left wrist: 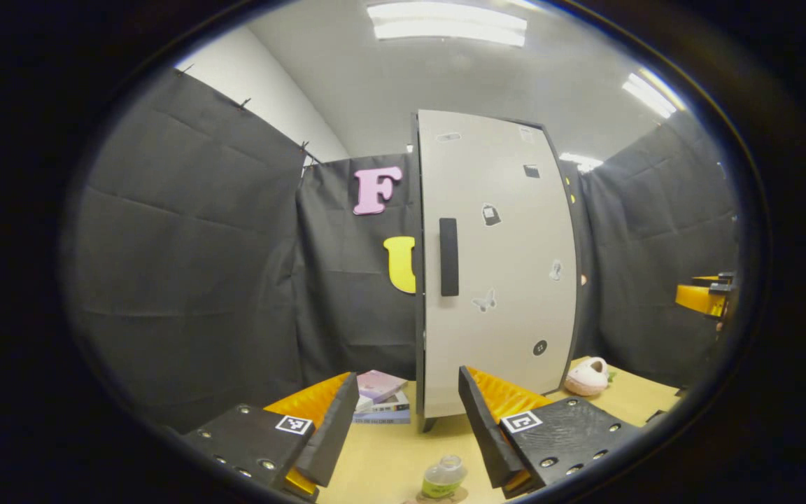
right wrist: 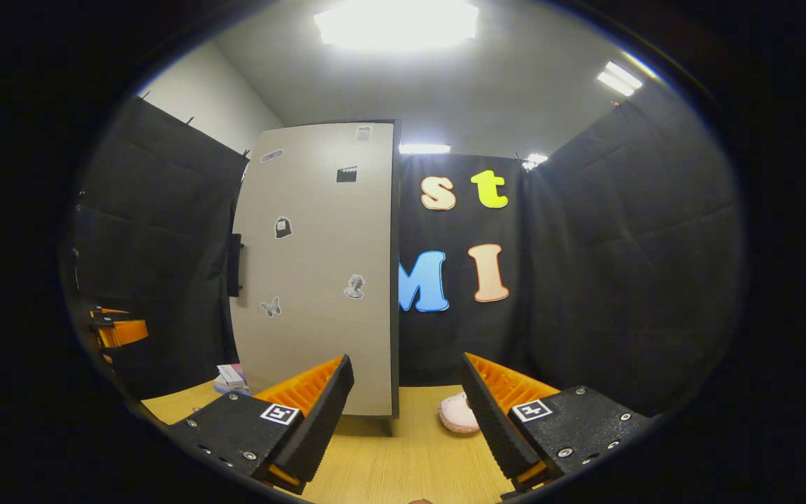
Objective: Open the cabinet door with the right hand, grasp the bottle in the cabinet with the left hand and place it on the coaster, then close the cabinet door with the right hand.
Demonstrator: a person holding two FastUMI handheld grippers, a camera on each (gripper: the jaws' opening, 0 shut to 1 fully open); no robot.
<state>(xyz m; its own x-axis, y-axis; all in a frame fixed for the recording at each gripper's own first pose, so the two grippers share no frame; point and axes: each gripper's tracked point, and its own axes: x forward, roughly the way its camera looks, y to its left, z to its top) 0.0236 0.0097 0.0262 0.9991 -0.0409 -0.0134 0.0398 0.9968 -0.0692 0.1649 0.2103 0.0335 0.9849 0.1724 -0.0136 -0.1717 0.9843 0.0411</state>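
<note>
The tall grey cabinet (left wrist: 497, 266) stands on the table with its door flat against its front and a black handle (left wrist: 448, 256) by the door's left edge. A small clear bottle (left wrist: 443, 478) with a green label stands upright on a round coaster (left wrist: 438, 498) on the table, low between my left fingers and free of them. My left gripper (left wrist: 407, 376) is open and holds nothing. In the right gripper view the cabinet (right wrist: 319, 266) and its handle (right wrist: 234, 264) stand to the left. My right gripper (right wrist: 406, 360) is open, well short of the door.
A stack of books (left wrist: 380, 397) lies on the wooden table (left wrist: 382, 462) left of the cabinet. A pink slipper-like thing (left wrist: 587, 376) sits by the cabinet's right foot. The other gripper (left wrist: 707, 297) shows at the far right edge. Black cloth walls close in the table.
</note>
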